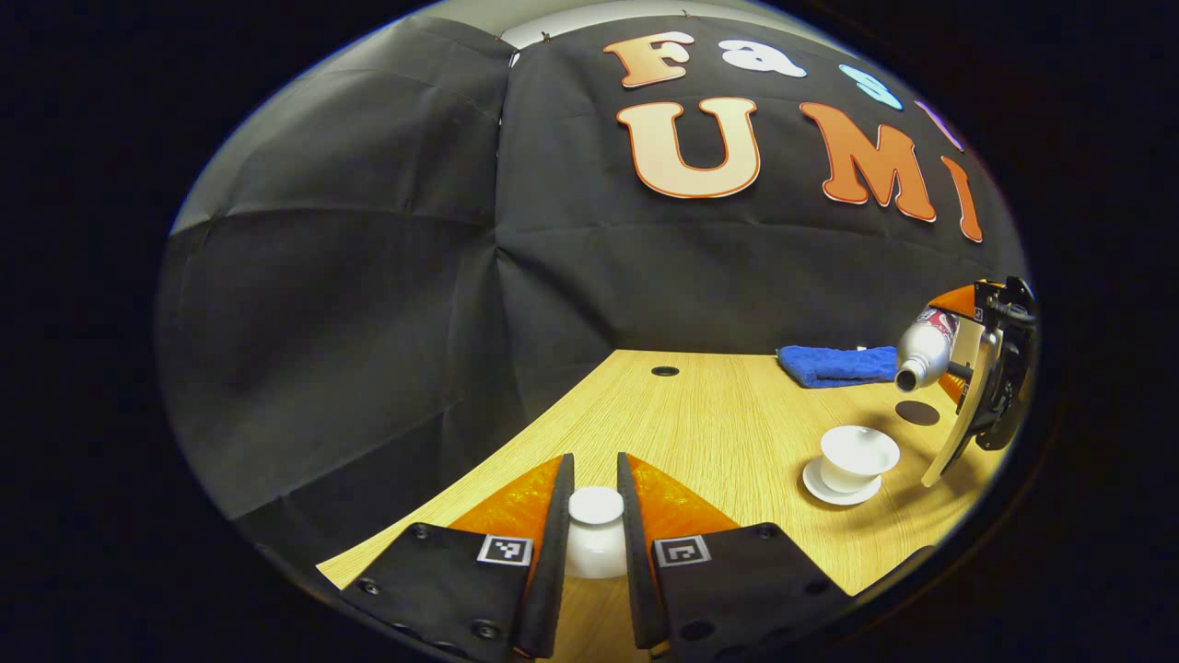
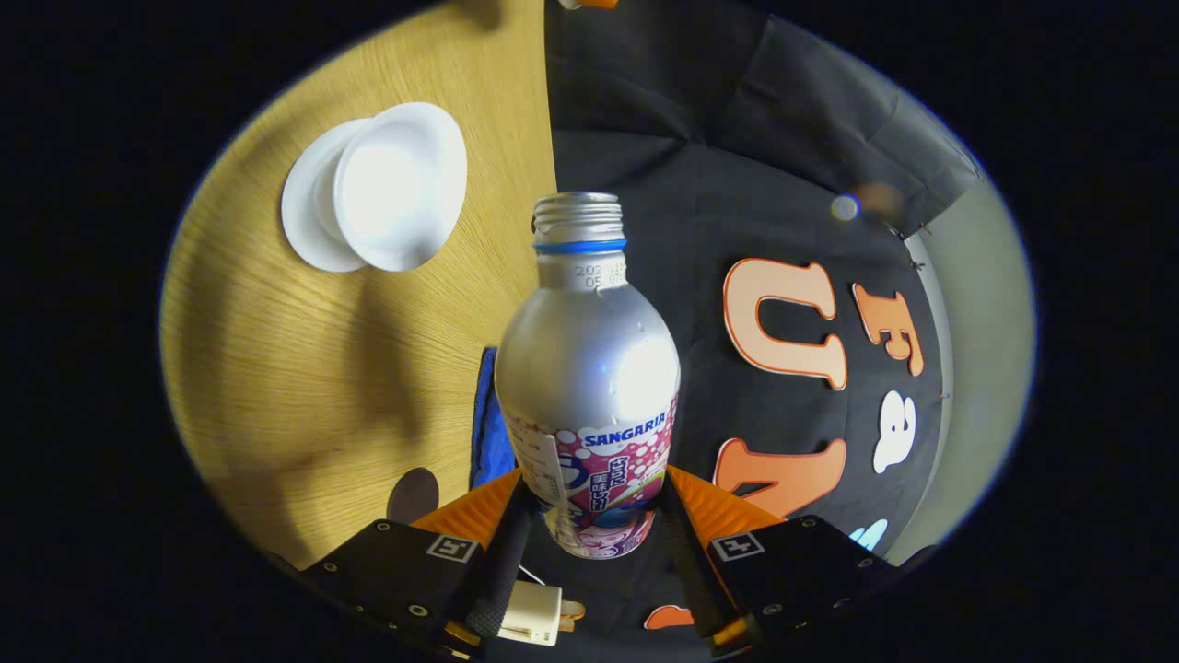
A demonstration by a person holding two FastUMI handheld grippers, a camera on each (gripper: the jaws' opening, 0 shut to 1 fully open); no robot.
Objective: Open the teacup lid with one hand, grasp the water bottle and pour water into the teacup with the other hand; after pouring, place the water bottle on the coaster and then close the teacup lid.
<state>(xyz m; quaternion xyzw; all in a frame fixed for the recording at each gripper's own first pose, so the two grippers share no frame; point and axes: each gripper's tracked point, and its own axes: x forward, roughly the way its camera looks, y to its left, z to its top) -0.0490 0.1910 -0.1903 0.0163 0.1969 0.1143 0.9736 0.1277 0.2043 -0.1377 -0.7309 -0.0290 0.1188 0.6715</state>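
the left gripper (image 1: 595, 516) pinches the round white teacup lid (image 1: 595, 534). the right gripper (image 2: 597, 525) squeezes the tipped silver metal water bottle (image 2: 589, 368) above the open white teacup (image 1: 857, 456) on the wooden table (image 1: 700, 414).

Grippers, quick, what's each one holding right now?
Left gripper: shut on the teacup lid.
Right gripper: shut on the water bottle, tilted.

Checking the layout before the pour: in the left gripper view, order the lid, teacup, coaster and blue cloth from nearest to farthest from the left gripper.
1. Lid, held between the left gripper's fingers.
2. Teacup, on its saucer, to the right.
3. Coaster, beyond the teacup.
4. Blue cloth, by the back wall.
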